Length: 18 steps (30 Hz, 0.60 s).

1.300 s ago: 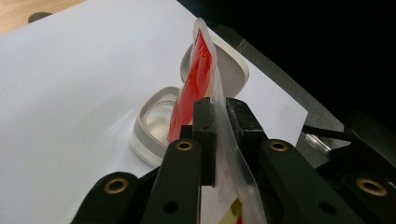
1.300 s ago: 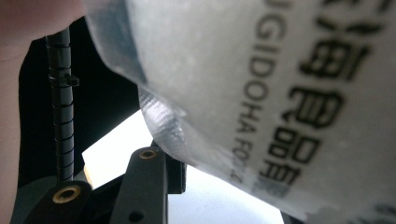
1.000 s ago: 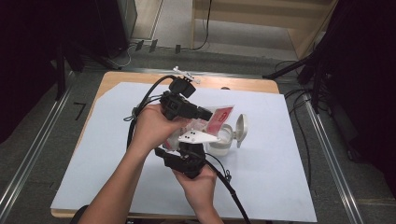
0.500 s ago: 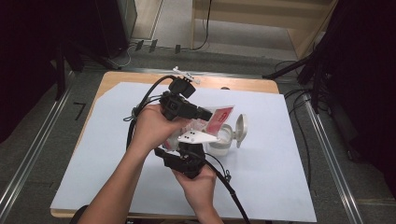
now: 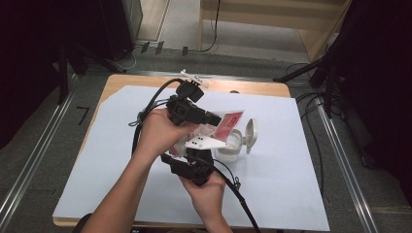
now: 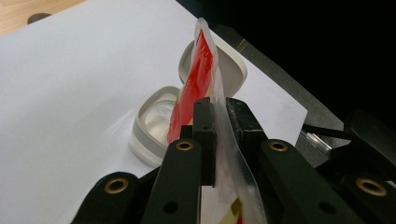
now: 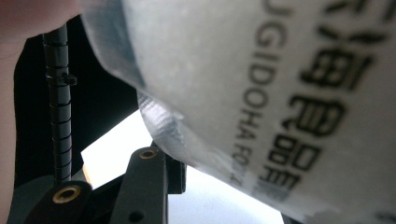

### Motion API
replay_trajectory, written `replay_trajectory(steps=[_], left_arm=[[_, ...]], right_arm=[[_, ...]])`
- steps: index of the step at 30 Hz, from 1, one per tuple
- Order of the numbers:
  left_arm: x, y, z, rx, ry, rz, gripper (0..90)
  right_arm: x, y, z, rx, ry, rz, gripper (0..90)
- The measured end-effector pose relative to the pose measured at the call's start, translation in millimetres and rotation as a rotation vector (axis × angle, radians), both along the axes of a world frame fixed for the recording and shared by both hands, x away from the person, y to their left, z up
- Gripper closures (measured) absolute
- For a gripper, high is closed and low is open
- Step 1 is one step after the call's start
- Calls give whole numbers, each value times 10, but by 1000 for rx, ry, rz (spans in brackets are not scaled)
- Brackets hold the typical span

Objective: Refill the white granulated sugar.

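A red and clear pouch (image 5: 229,120) hangs over the middle of the table. My left gripper (image 5: 216,118) comes in from the left and is shut on its upper part; in the left gripper view the film (image 6: 200,70) stands edge-on between the closed jaws (image 6: 222,105). My right gripper (image 5: 198,148) is just below and is shut on the pouch's lower edge. The printed film (image 7: 261,93) sits right against that camera and hides one finger; the other finger (image 7: 149,182) is beside it. A small white container (image 5: 229,148) (image 6: 152,123) stands under the pouch with its flip lid (image 5: 251,133) open.
A white sheet (image 5: 291,174) covers most of the wooden table (image 5: 121,82). Black cables (image 5: 150,104) trail from both grippers across the sheet. Metal rails (image 5: 340,160) and the floor lie past the right edge.
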<state>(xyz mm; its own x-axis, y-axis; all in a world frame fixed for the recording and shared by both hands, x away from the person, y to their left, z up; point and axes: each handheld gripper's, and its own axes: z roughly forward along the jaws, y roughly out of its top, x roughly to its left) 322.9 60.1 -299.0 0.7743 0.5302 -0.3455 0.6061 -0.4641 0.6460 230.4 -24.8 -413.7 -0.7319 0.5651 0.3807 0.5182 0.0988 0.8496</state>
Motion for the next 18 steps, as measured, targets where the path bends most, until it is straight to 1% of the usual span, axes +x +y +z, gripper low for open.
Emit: replay_trajectory(steps=[10, 18], left_arm=[[-3, -5, 3, 2, -7, -6, 835], [-2, -13, -5, 4, -1, -8, 835]], right_arm=[[-5, 0, 2, 5, -1, -1, 643], [-6, -3, -2, 3, 1, -1, 643]])
